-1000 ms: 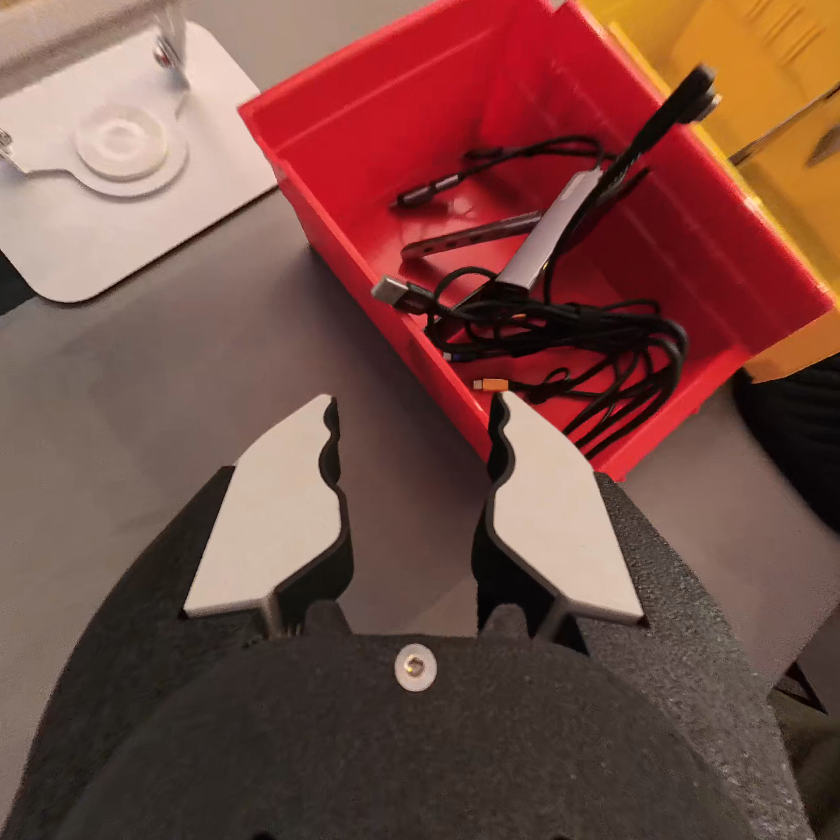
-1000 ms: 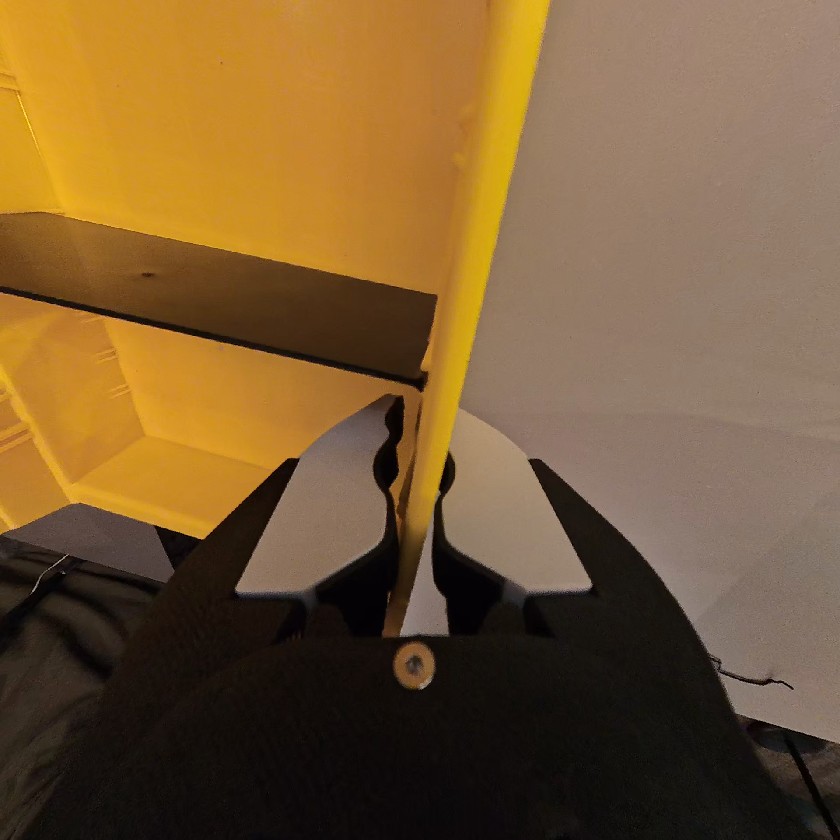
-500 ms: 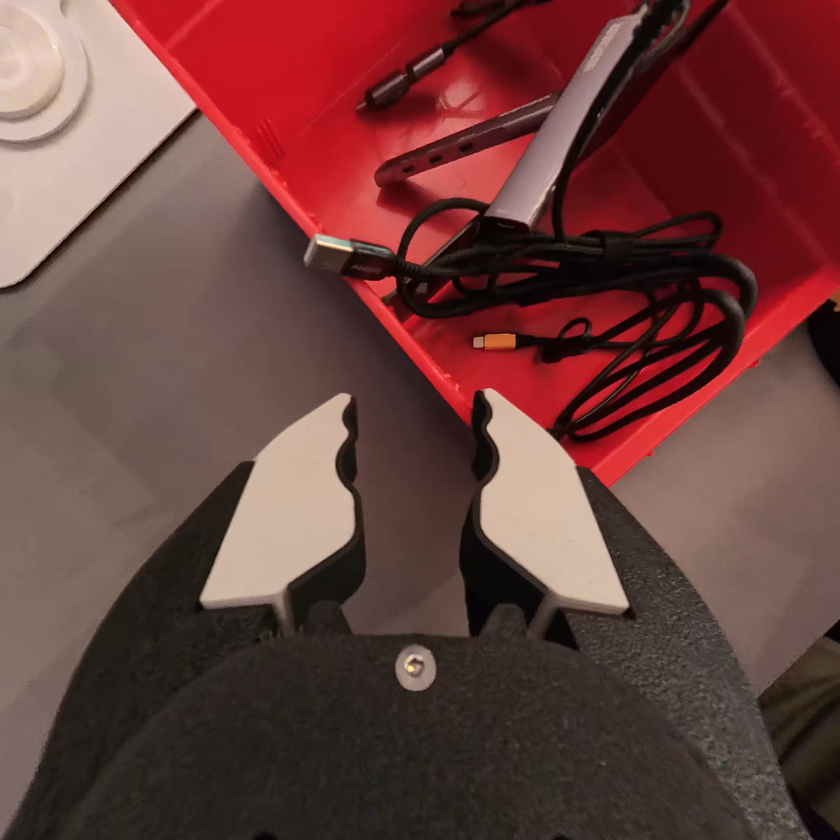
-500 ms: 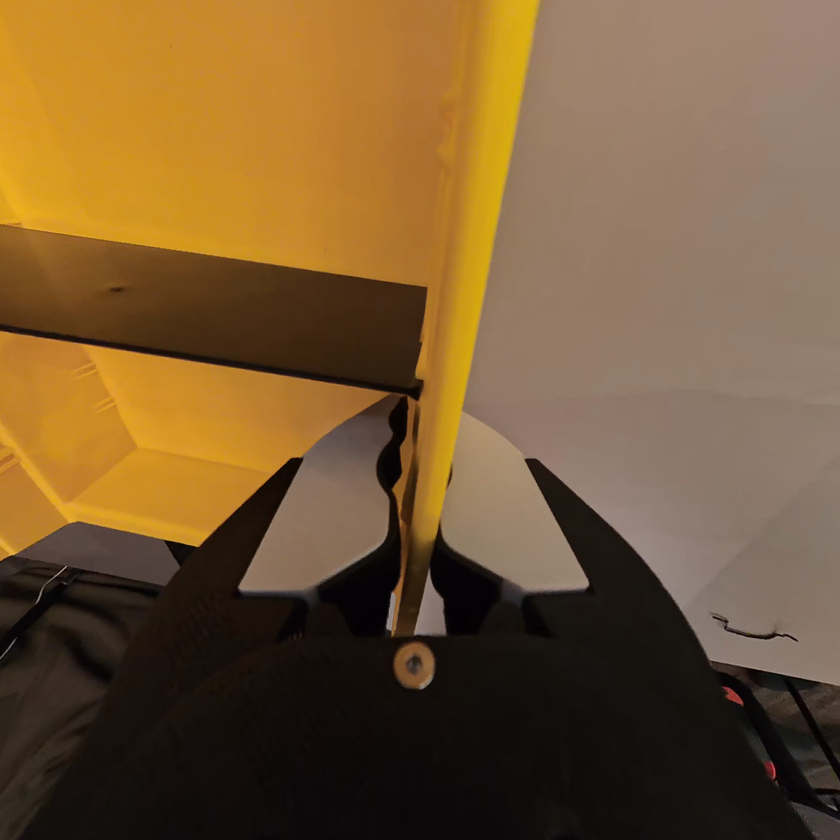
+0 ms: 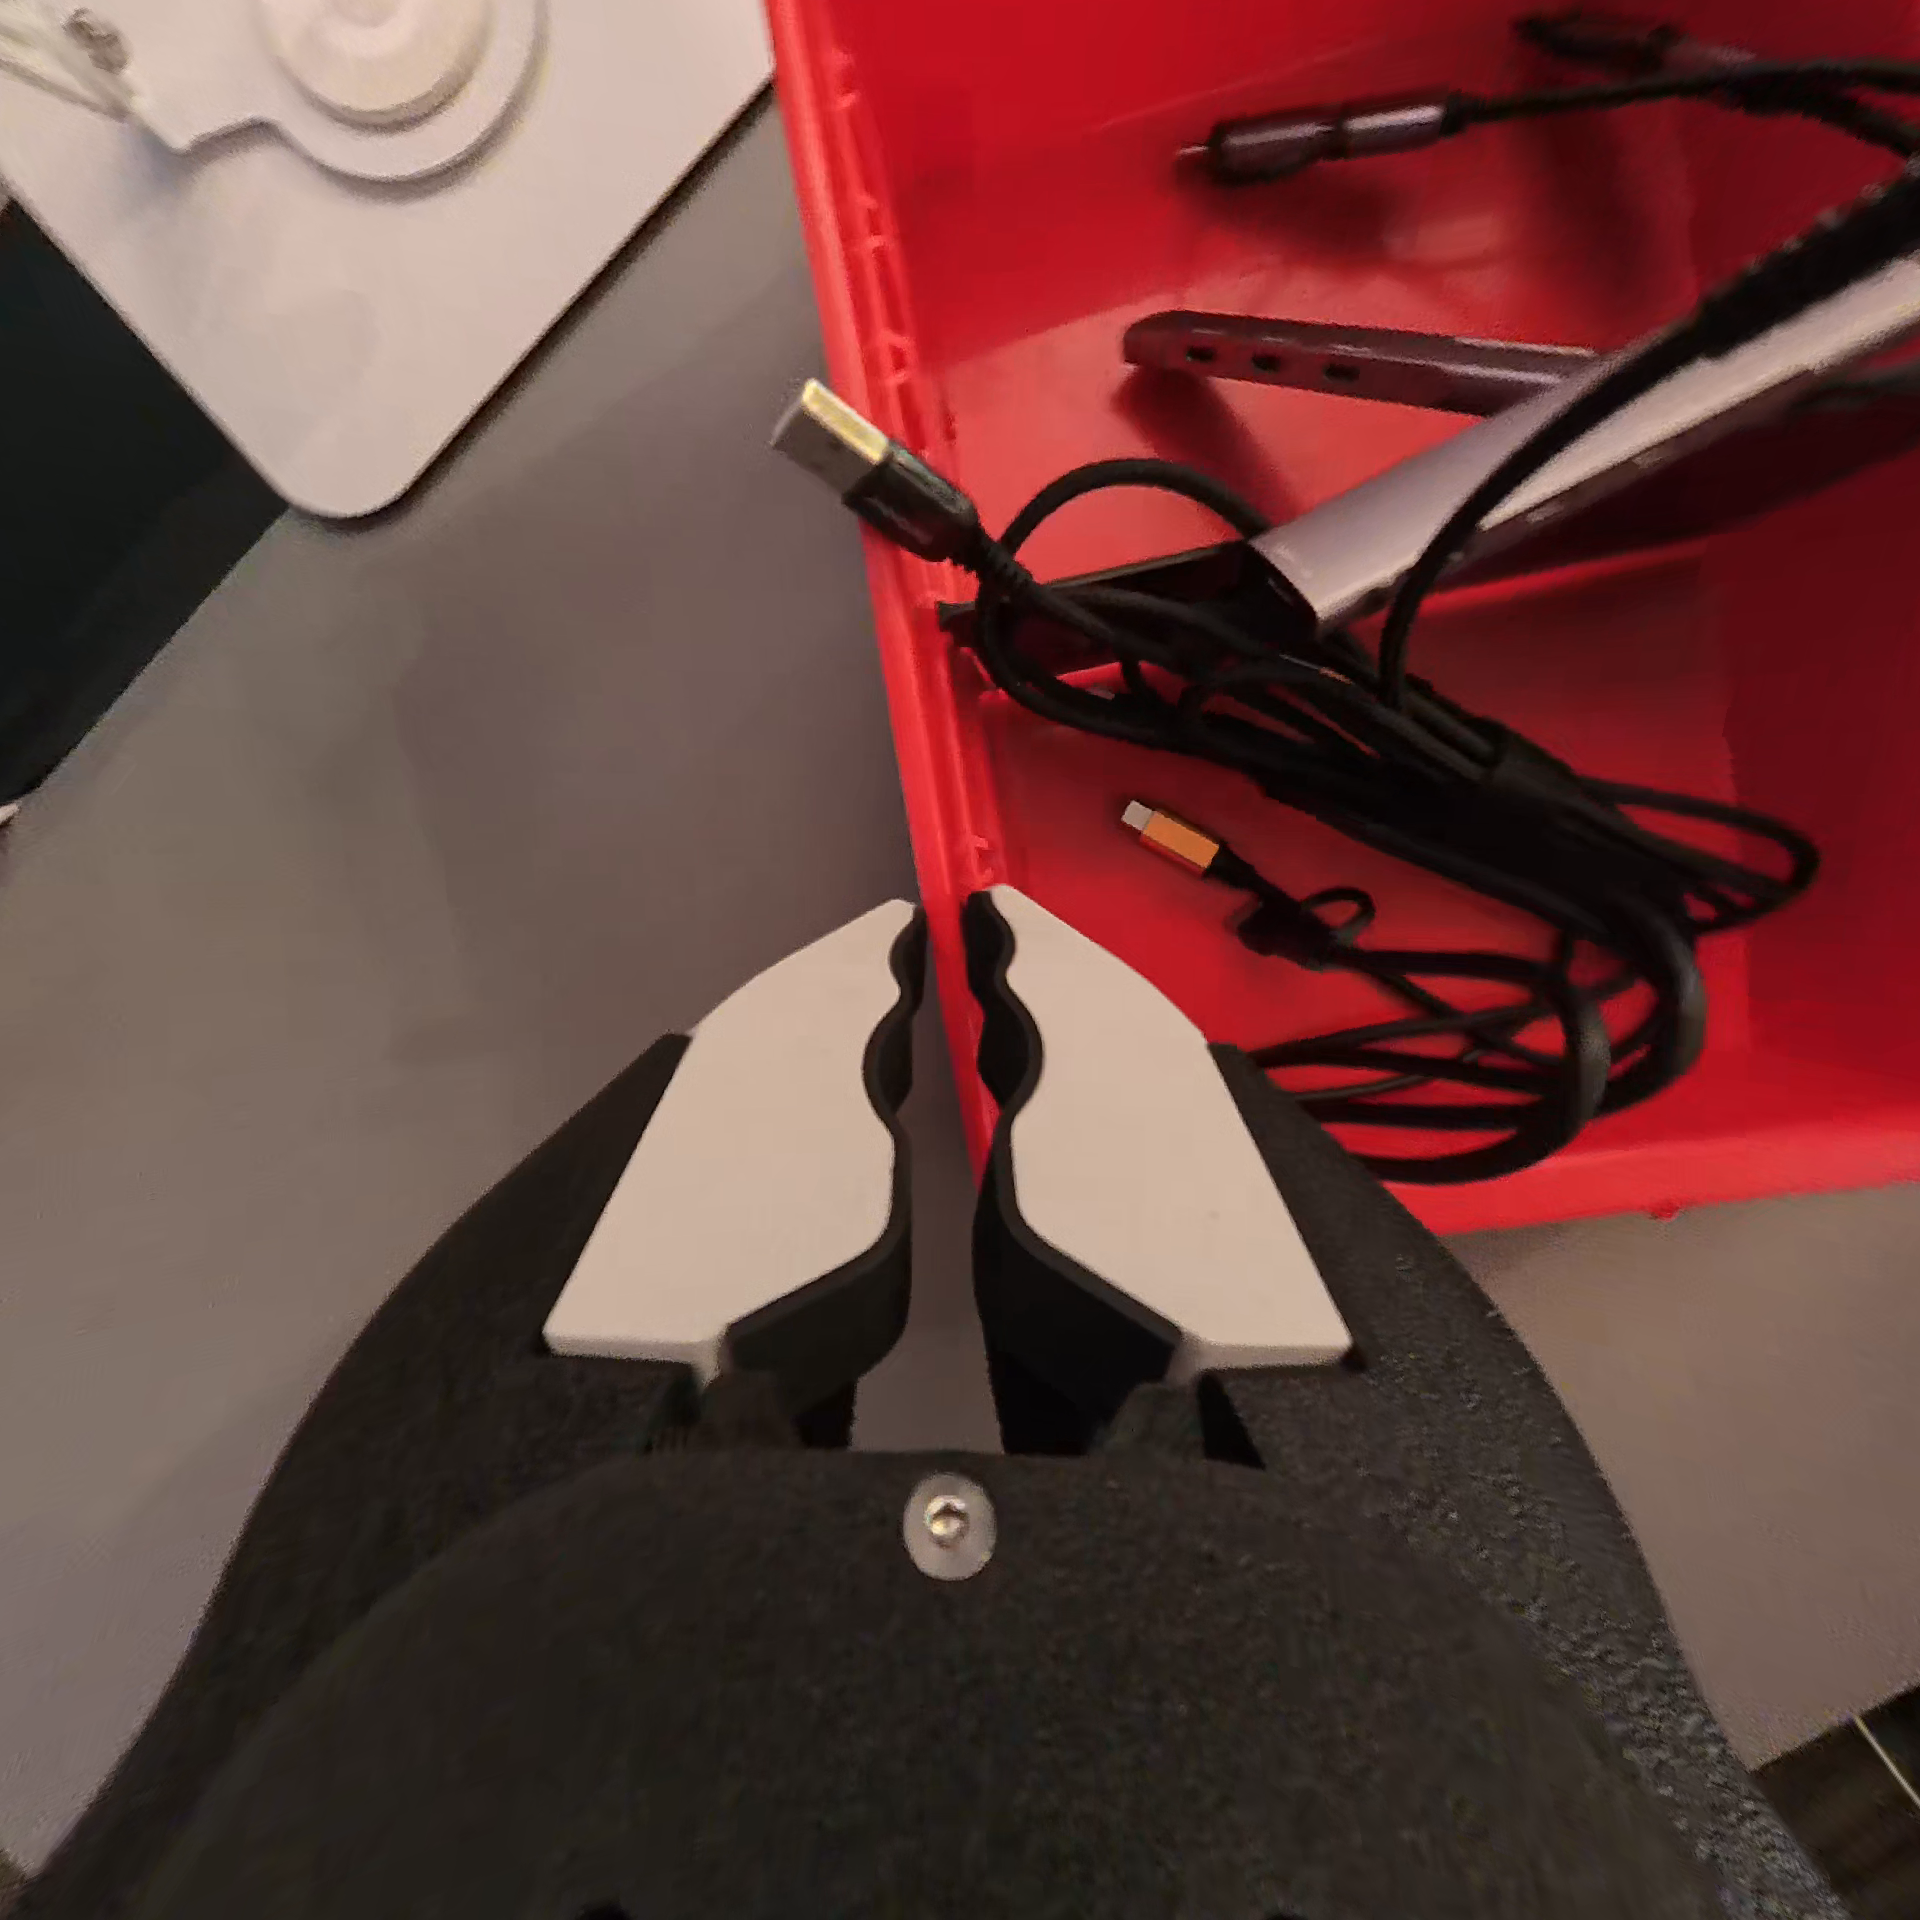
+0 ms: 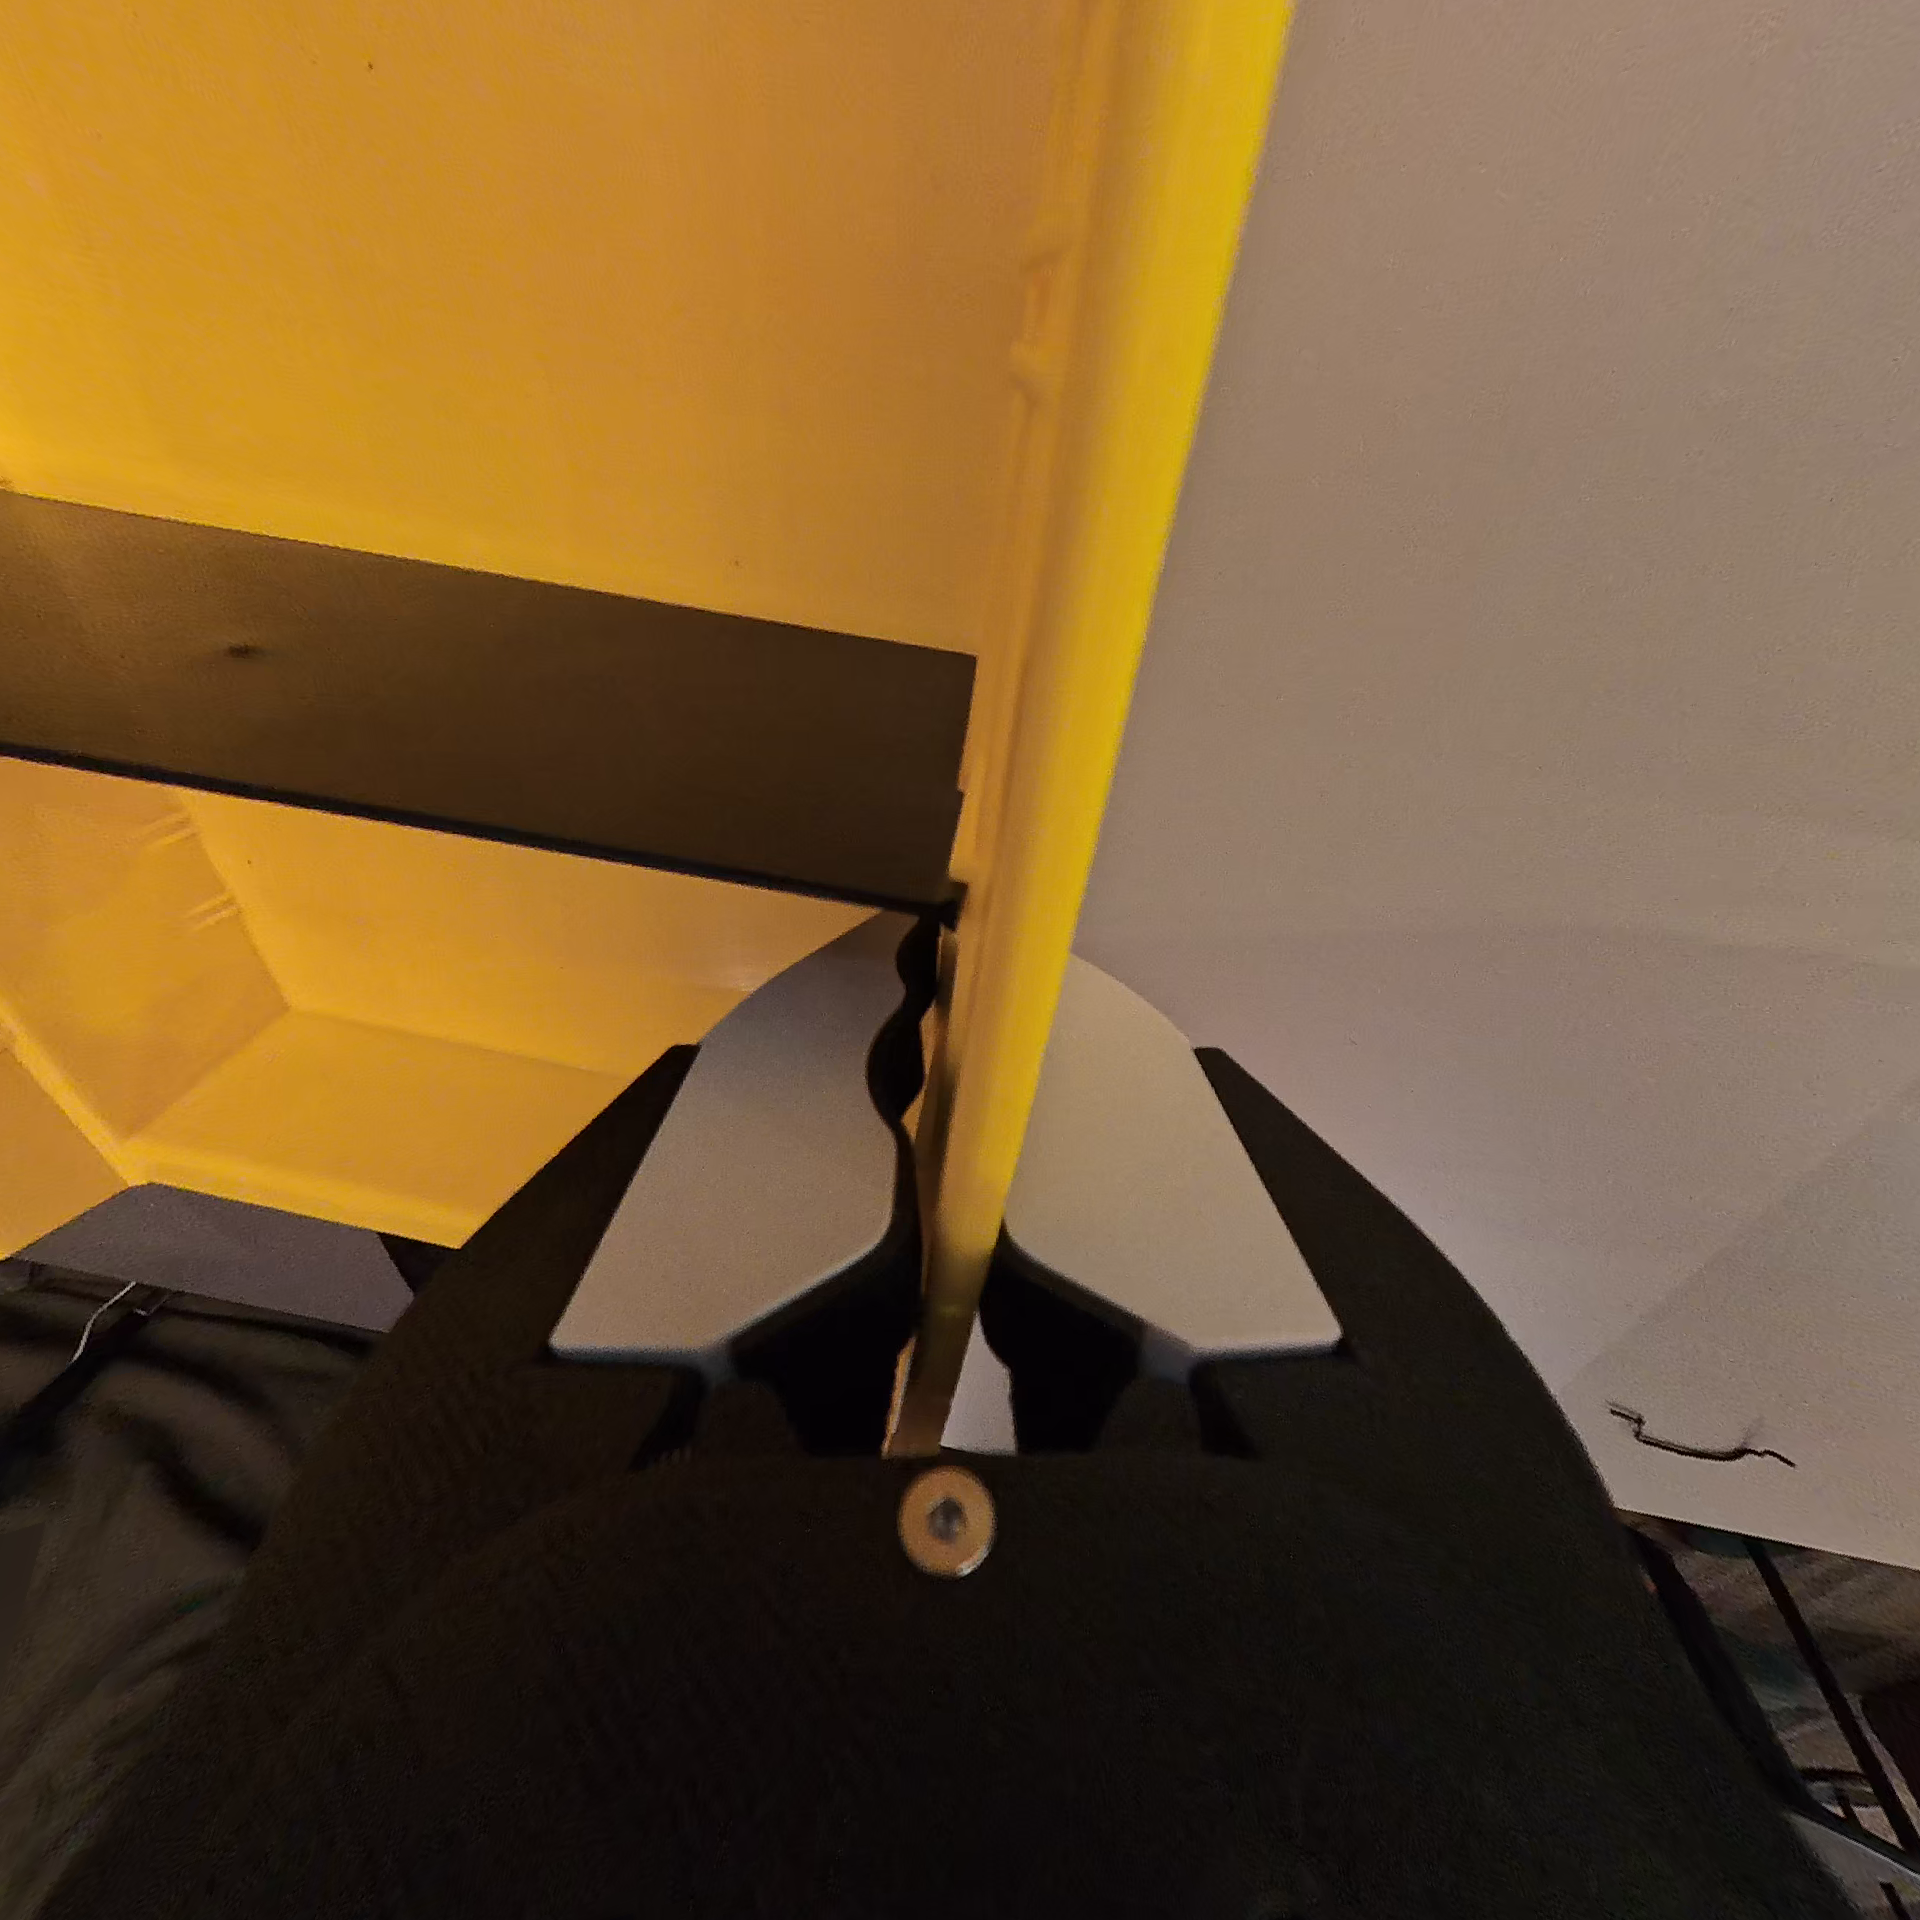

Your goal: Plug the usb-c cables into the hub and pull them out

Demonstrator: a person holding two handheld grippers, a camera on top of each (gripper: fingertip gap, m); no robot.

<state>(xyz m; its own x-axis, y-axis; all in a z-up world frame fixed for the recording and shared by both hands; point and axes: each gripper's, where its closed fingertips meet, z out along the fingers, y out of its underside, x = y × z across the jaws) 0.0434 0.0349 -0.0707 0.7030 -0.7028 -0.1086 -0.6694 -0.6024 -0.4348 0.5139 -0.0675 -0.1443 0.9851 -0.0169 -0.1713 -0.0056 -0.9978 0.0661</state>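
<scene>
In the left wrist view a red bin [image 5: 1351, 260] holds a grey hub [image 5: 1475, 488], a second grey hub [image 5: 1351, 358], tangled black cables [image 5: 1455, 790], an orange-tipped plug [image 5: 1169, 836] and a grey plug [image 5: 1320, 135]. A USB-A plug [image 5: 873, 473] sticks out over the bin's left wall. My left gripper [image 5: 943, 914] is shut on the red bin's left wall [image 5: 935, 727], one finger outside and one inside. In the right wrist view my right gripper [image 6: 987, 961] is shut on the right wall [image 6: 1101, 623] of a yellow bin [image 6: 520, 312].
A white plate with a round boss [image 5: 343, 239] lies on the grey table [image 5: 416, 831] left of the red bin. A black divider [image 6: 468, 717] crosses the yellow bin. A white surface [image 6: 1558, 727] lies right of the yellow bin.
My left gripper moved forward onto the red bin's left wall and closed on it. My right gripper tightened slightly on the yellow bin's wall and stayed in place.
</scene>
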